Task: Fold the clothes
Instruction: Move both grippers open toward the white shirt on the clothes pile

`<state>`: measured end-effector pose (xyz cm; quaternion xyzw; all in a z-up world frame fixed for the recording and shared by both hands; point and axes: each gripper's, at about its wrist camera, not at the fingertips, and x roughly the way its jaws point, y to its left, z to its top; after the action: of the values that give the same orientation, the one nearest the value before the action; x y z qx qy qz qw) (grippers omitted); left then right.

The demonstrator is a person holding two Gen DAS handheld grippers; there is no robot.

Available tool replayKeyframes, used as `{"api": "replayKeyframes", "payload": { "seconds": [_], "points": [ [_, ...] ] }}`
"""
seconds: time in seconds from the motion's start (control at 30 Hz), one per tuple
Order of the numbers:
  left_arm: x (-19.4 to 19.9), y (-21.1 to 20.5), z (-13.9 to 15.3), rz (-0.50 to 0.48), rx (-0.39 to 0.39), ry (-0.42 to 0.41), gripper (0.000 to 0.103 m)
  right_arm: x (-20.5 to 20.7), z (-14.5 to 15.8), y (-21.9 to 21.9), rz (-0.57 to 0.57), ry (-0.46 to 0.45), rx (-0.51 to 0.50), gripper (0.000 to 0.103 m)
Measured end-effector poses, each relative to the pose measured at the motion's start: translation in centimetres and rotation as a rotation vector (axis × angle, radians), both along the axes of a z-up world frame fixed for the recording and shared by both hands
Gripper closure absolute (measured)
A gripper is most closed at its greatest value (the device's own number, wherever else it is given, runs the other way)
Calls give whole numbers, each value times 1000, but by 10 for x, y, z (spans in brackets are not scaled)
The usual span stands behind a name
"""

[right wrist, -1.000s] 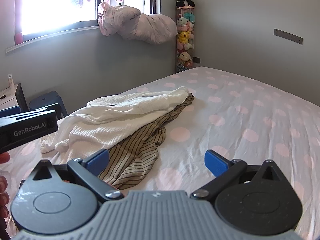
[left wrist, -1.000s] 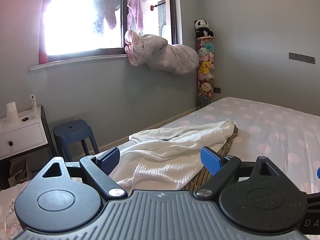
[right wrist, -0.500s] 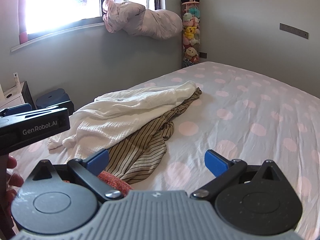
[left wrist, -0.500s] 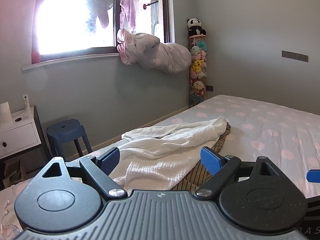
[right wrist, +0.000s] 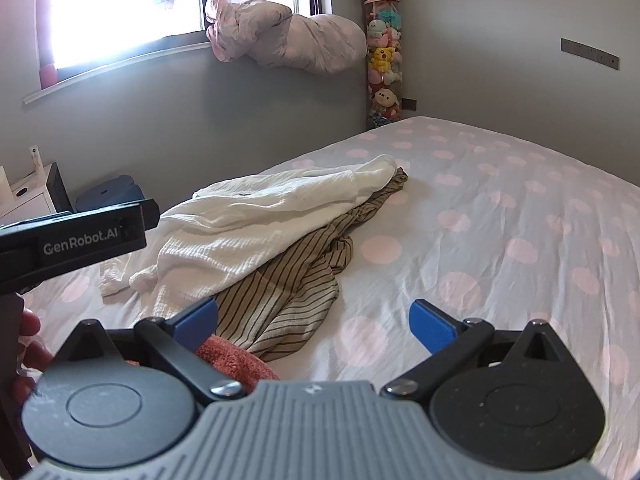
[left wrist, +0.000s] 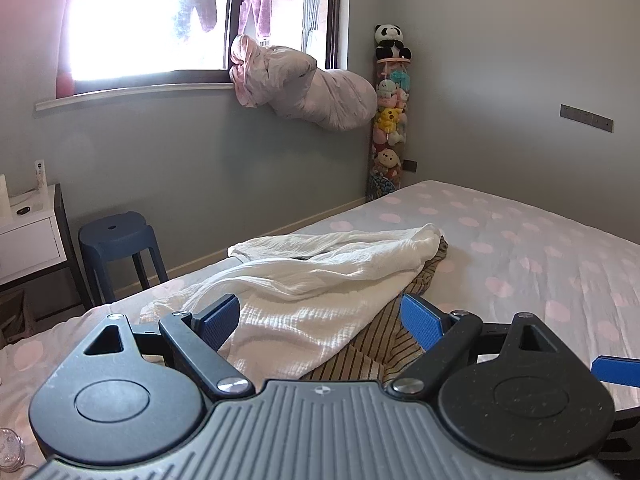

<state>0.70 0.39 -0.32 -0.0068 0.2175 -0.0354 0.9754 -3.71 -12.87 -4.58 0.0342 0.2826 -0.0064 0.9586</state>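
A crumpled white gauze garment (left wrist: 316,280) (right wrist: 256,216) lies on the bed, partly over a brown striped garment (left wrist: 372,348) (right wrist: 288,288). A bit of coral-red cloth (right wrist: 234,360) shows at the near edge, beside the striped one. My left gripper (left wrist: 320,320) is open and hovers above the near end of the white garment, holding nothing. My right gripper (right wrist: 314,324) is open too, above the striped garment's near hem and bare sheet. The left gripper's body (right wrist: 76,236) and a hand (right wrist: 28,344) show at the left of the right wrist view.
The bed (right wrist: 500,220) has a pale sheet with pink dots, bare to the right. A blue stool (left wrist: 116,240) and a white nightstand (left wrist: 28,236) stand left of it. A bundled duvet (left wrist: 304,84) hangs off the window sill; a plush-toy tube (left wrist: 390,120) fills the corner.
Both cameras have shifted and tipped slightly, so the garments sit a little further into view. The coral-red cloth has come into sight under the right gripper. Both grippers stay open.
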Motion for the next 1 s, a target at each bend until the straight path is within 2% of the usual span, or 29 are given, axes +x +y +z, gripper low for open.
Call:
{"api": "replayKeyframes", "payload": {
  "seconds": [0.17,1.0],
  "points": [
    [3,4,-2,11,-17,33,15,0,0,-1,4,9,8,1],
    [9,3,-10,-17,-42,90,15,6,-3,-10,2,46,45,1]
  ]
}}
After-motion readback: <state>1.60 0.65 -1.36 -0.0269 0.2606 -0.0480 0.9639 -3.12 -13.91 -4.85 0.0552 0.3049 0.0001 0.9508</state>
